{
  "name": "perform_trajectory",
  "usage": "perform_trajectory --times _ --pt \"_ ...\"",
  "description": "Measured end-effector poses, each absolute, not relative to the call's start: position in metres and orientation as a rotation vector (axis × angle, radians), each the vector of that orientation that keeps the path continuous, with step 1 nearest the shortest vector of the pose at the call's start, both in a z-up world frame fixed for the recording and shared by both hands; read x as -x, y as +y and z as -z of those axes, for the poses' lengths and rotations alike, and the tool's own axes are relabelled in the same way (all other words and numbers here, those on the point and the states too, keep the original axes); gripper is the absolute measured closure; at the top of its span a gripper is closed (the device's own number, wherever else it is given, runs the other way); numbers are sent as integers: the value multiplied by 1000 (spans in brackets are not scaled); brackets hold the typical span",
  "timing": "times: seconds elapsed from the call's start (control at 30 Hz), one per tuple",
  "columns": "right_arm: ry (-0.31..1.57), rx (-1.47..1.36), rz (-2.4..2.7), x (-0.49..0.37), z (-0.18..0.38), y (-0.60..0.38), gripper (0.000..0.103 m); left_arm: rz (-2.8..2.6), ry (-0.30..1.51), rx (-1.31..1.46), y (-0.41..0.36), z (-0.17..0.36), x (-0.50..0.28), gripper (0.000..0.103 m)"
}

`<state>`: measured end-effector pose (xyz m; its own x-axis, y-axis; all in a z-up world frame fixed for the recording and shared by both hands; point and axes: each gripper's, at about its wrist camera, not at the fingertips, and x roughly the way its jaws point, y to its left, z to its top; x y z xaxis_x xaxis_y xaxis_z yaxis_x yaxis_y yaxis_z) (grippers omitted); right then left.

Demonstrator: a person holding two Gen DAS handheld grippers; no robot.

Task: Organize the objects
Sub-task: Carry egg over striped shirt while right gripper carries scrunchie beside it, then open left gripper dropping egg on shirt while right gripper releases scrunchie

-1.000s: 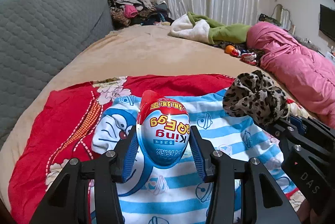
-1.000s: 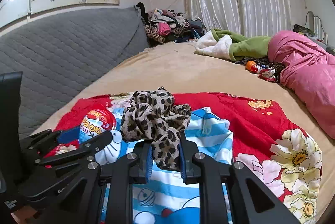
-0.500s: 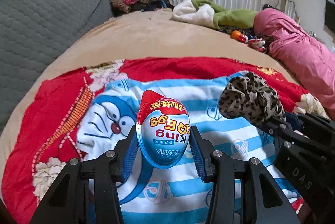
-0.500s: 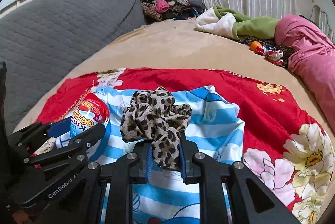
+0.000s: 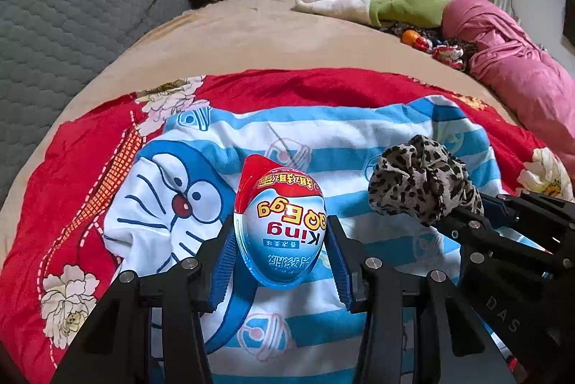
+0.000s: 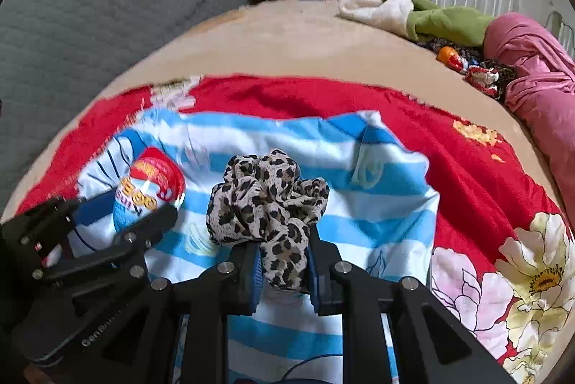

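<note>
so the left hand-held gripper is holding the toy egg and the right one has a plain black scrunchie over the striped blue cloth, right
Not quite: the scrunchie is leopard print, not plain black, as the right wrist view shows. The rest stands: the left hand-held gripper holds the toy egg, and the right hand-held gripper holds the scrunchie over the striped blue cloth.

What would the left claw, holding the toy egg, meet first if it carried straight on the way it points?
Most likely the blue-striped cartoon cloth lying directly beyond the left claw and its toy egg; nothing else appears between, though depth is uncertain.

Egg [image 5: 280, 226]: "King", "Egg", upside down; Chinese characters unreadable.
Right claw [image 5: 429, 222]: "DAS" on its body.
</note>
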<state>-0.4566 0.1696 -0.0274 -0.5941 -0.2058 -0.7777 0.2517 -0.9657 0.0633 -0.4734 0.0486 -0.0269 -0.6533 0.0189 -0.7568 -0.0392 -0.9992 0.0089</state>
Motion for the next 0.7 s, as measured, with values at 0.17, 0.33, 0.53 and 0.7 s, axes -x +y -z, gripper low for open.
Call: perform_trajectory --times 0.17,0.33,0.53,0.7 --pt "99 -1295 2584 458 35 169 82 -2809 38 1351 48 37 478 54" --pt "111 -1343 2575 461 42 170 82 -2800 40 1378 48 42 481 54" --pt "139 -1366 2574 461 45 169 82 -2798 41 1387 49 42 482 54" --pt "136 -1366 2580 460 45 169 80 -2792 49 1408 51 42 484 52"
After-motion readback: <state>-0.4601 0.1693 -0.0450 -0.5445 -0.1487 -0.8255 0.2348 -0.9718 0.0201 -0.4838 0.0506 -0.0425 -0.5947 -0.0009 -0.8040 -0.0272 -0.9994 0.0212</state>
